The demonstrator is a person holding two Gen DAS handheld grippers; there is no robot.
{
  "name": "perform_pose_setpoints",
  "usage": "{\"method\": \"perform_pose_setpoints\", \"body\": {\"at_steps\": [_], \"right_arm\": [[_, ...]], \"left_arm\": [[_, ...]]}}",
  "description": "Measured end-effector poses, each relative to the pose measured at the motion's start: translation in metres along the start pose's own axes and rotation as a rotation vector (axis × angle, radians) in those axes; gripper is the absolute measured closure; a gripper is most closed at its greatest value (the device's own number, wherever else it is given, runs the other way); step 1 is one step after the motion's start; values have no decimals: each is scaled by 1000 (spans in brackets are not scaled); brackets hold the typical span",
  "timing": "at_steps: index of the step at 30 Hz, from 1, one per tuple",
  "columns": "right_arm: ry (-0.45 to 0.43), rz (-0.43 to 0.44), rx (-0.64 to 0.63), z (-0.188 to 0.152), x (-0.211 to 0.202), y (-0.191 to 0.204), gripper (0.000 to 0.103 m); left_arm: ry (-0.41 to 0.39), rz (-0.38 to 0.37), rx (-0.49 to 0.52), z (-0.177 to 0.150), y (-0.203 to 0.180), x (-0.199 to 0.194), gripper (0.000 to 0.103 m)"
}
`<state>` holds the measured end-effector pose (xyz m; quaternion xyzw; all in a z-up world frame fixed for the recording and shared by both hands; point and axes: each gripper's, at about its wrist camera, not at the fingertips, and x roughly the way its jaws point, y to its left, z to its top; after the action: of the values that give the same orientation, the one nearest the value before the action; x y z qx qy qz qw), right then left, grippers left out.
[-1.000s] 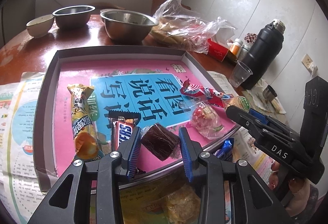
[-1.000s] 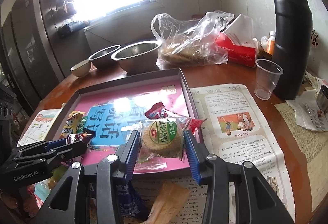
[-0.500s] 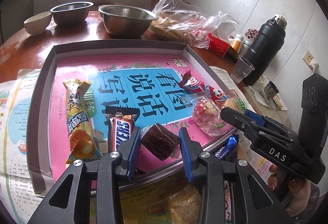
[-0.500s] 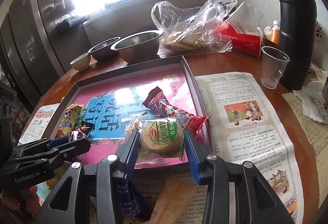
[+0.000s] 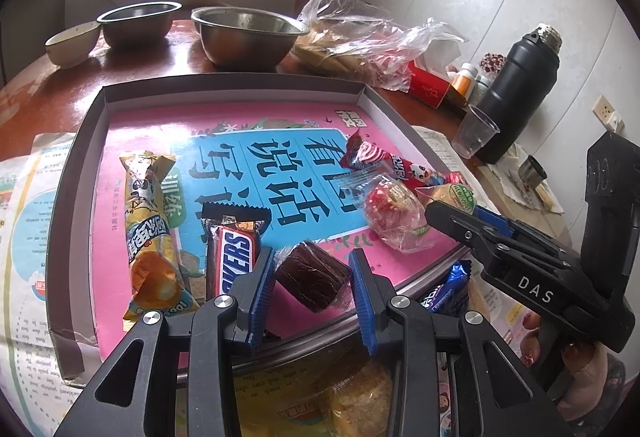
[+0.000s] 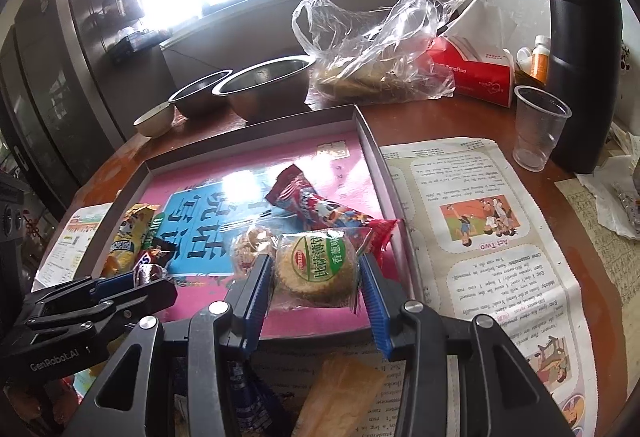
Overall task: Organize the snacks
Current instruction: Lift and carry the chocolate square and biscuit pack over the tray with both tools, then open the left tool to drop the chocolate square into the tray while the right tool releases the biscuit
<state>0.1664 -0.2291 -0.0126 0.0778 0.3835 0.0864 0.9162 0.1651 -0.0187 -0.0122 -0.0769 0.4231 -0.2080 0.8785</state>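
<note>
The left gripper [image 5: 312, 279] holds a dark brown wrapped cake [image 5: 308, 275] between its blue pads, above the near edge of the tray [image 5: 236, 87]. The jaws stand narrow, closed against the cake's sides.

The right gripper [image 6: 316, 273] holds a round cracker pack [image 6: 316, 269] with a green label; both pads press on the wrapper. The pack sits over the tray's near right corner.

Contents of the tray, which is lined with a pink and blue printed sheet:
- Yellow snack bar [image 5: 150, 233], lengthwise at the left.
- Snickers bar [image 5: 232, 257], just right of the yellow bar and just beside the left gripper's left finger.
- Red wrapped bar [image 5: 384, 161], toward the right wall.
- Clear-wrapped red sweet [image 5: 394, 213], near the red bar.

Outside the tray, close to the near wall, lie a blue packet [image 5: 446, 287] and an orange packet [image 6: 344, 393] on newspaper [image 6: 480, 237].

Behind the tray stand two steel bowls [image 5: 248, 35], a small ceramic bowl [image 5: 72, 43], a plastic bag [image 6: 380, 49], a red tissue box [image 6: 476, 73], a plastic cup [image 6: 538, 127] and a black flask [image 6: 580, 49].
</note>
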Motion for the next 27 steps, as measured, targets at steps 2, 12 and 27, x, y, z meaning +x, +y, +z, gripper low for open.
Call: {"method": "perform_pose_setpoints", "body": {"at_steps": [2,12,27], "right_arm": [[1,-6,-1,0,1,0,59],[12,-23,-20,2,5,1,58],[18,0,1,2,0,0,57]], "left_arm": [[-1,1,1,0,0,0,65],[-4,1,-1,0,0,1,65],[-24,9,-30,1,6,1,64]]}}
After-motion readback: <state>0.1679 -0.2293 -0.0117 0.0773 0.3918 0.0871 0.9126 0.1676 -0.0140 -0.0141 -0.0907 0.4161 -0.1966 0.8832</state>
